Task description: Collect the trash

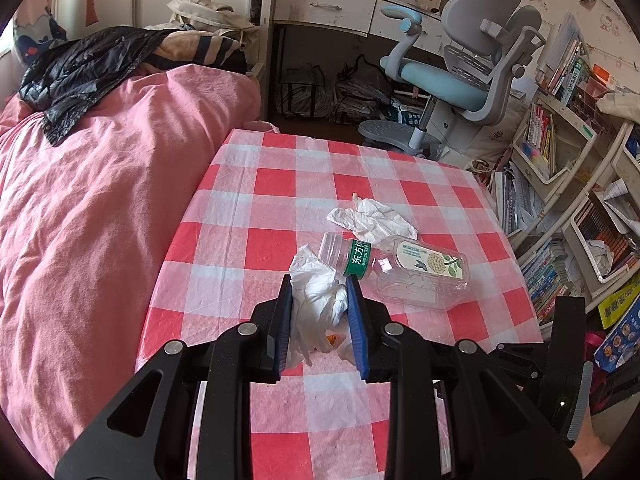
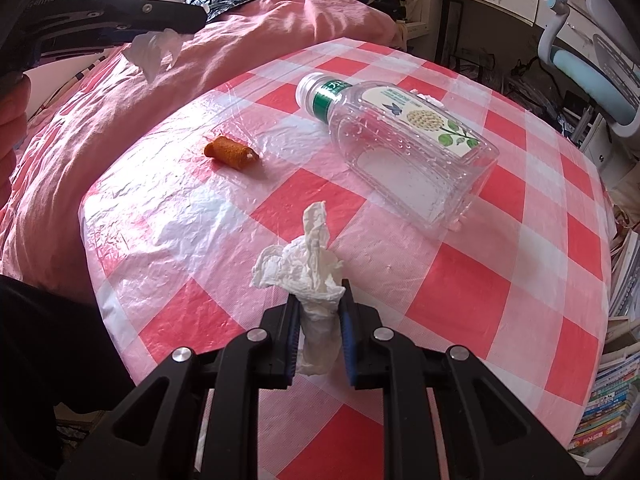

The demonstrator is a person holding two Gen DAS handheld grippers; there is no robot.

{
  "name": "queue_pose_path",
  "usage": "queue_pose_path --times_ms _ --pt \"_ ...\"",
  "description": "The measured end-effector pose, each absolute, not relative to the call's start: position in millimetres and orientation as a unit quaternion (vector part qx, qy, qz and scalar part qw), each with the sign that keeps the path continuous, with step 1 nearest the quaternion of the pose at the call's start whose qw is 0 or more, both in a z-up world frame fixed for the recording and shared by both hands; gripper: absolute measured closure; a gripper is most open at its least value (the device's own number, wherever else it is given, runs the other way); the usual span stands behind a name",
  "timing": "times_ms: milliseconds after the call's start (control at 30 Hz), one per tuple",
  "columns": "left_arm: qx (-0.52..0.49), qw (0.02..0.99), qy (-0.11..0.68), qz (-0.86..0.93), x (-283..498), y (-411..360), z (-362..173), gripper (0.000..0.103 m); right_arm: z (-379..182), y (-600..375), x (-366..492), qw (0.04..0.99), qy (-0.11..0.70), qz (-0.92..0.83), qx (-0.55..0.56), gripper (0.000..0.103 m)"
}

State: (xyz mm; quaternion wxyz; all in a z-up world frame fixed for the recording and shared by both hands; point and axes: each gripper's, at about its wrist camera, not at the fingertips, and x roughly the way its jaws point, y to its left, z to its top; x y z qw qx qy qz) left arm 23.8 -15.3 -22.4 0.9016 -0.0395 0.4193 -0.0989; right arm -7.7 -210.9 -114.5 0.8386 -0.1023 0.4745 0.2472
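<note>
Left gripper (image 1: pixel 319 294): clenched on crumpled white tissue wad (image 1: pixel 320 300), lifted above red-white checked plastic tablecloth (image 1: pixel 248 208).

Right gripper (image 2: pixel 320 312): clenched on second twisted white tissue (image 2: pixel 316 280).

Remaining, by judgement: orange crumb-coated snack piece (image 2: pixel 230 153), clear empty plastic bottle (image 2: pixel 404 148), flat tissue (image 1: pixel 372 220).

No trash bin visible; bottle partly hides flat tissue in right wrist view.

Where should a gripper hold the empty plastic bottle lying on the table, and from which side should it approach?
Probably grip the bottle at its narrow neck beside the green band, coming from above. It lies on its side, and its flat body looks too wide for the jaws.
</note>
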Motion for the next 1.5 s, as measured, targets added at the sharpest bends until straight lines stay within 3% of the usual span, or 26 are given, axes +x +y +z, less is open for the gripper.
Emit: queue_pose_path --times_ms 1500 --pt "-0.036 0.901 0.420 -0.099 22.9 -22.3 -23.1 0.079 -113.9 -208.5 -9.1 0.838 0.474 0.247 -0.106 0.084"
